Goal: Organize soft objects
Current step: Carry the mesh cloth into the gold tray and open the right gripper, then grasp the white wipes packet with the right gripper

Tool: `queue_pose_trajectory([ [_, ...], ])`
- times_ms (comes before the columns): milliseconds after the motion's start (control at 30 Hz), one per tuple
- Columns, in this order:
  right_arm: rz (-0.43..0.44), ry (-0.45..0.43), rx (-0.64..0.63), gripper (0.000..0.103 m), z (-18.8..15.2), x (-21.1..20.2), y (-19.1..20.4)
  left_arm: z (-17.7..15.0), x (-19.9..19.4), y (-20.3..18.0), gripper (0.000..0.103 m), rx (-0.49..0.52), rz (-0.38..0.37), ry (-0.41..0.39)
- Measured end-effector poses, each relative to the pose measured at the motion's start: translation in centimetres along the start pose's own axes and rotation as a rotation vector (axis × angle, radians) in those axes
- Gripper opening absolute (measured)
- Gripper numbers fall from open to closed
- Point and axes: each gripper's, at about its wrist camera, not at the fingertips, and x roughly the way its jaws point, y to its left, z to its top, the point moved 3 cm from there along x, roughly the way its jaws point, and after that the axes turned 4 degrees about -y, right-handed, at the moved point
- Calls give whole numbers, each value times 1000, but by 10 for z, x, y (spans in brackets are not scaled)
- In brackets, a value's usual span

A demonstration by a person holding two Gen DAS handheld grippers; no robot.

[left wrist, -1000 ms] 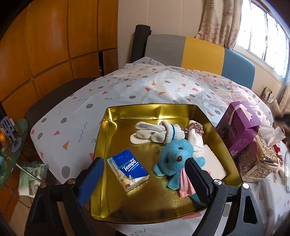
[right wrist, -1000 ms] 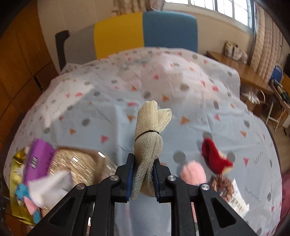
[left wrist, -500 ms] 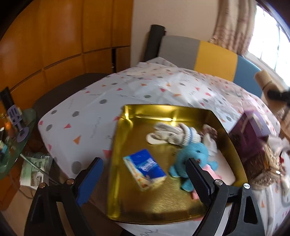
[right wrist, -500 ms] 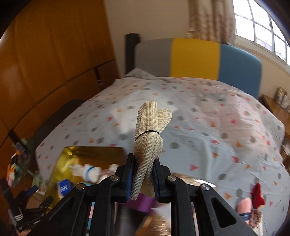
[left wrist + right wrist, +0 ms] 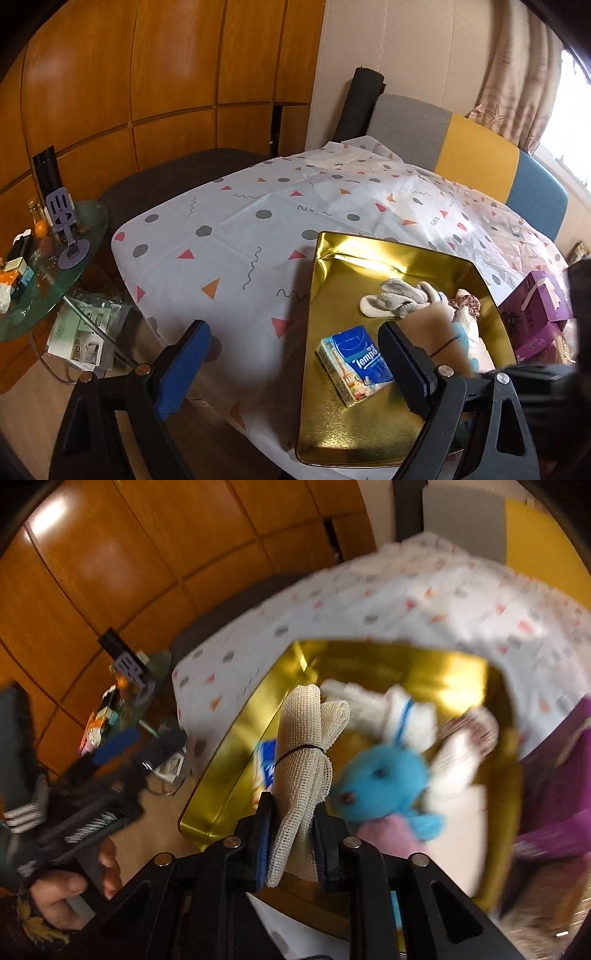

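Beige mesh cloth bundle [image 5: 441, 334], tied with a black band, shows blurred past your wide-open, empty left tongs [image 5: 291, 363], above the shiny gold tray [image 5: 325, 424] on the tabletop. From the right wrist, your right tongs [image 5: 293, 836] pinch its lower end, long axis upright, with the blurred blue plush toy [image 5: 384, 781] just beyond.

Blue plush toy [image 5: 384, 779] motion-blurred

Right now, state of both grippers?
Left gripper: open, holding nothing.
Right gripper: jaws just eased slightly but still closed on the tied mesh cloth bundle, above the gold tray.
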Motion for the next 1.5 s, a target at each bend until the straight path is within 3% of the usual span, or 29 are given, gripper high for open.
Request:
queue_pose_trajectory([
  [167,-20,78,35,29,-12,27,-4,-2,1,-6,92,21,-31,11],
  [333,-53,55,42,39,-14,14,-12,-5,3,-14,92,26,-51,29],
  [600,-112,0,17,40,-20,-11,-15,-6,-3,-26,93,57,-62,22],
  [1100,-209,-193,5,40,-22,-84,-25,-7,-13,-52,93,118,-110,24],
  [1500,-326,-355,132,40,-37,-171,-90,-12,-21,-83,93,205,-162,32],
])
